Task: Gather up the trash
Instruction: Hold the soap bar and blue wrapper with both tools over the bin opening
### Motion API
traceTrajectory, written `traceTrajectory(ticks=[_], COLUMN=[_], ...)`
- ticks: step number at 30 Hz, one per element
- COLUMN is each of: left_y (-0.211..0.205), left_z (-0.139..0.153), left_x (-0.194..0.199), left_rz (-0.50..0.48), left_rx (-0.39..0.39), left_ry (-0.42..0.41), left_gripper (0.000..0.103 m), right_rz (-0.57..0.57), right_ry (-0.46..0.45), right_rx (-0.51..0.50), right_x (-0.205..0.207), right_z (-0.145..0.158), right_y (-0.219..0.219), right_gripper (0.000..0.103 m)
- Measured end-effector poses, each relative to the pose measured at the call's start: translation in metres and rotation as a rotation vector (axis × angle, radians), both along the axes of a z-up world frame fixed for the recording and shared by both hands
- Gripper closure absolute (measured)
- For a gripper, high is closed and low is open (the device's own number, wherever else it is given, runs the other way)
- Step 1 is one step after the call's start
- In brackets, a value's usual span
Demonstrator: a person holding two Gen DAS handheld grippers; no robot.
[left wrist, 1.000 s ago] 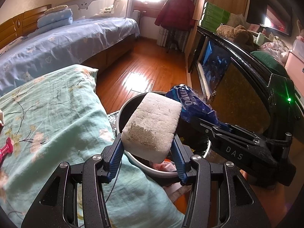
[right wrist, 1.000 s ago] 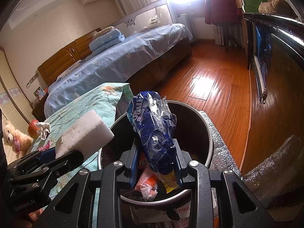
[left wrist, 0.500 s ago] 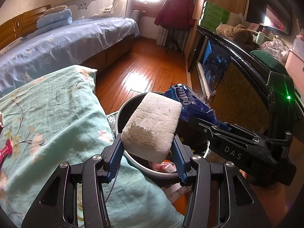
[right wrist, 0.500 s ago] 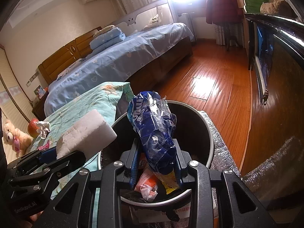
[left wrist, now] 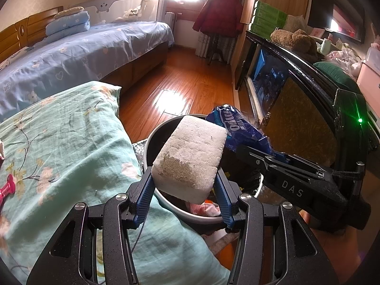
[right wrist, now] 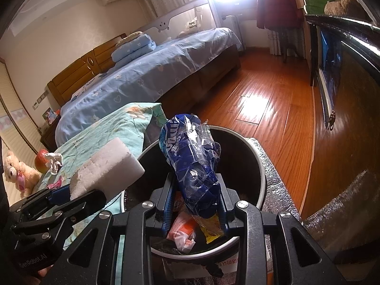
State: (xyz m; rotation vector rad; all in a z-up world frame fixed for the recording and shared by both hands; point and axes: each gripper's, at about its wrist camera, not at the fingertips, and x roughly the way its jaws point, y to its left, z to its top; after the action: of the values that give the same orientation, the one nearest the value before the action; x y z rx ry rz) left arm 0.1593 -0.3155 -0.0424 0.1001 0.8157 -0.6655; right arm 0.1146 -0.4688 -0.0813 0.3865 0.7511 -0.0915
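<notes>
- One white sponge block (left wrist: 190, 156), clamped between the pads of the left gripper (left wrist: 184, 191), above the bin's near rim.
- One blue plastic wrapper (right wrist: 192, 166), pinched in the narrow right gripper (right wrist: 194, 204), over the bin.
- One round trash bin (right wrist: 260, 166), holding several crumpled wrappers (right wrist: 184, 231).

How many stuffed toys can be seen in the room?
2. A brown teddy bear sits on top of the dark cabinet by the green boxes; a cream plush bear sits at the far left, beyond the floral quilt. Others may be hidden.
</notes>
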Motion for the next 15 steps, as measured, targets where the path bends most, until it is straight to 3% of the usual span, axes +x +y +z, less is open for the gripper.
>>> traceTrajectory(ticks=[15], left_y=[-0.0005], left_z=[0.0002], left_x=[-0.0004], left_rz=[0.003], left_rx=[0.0], left_ry=[0.001], left_gripper=[0.055], right_rz=[0.001], right_ry=[0.003], right_rx=[0.006], right_x=[-0.0003], right_z=[-0.0016], right_y=[-0.0026], right_gripper=[0.071])
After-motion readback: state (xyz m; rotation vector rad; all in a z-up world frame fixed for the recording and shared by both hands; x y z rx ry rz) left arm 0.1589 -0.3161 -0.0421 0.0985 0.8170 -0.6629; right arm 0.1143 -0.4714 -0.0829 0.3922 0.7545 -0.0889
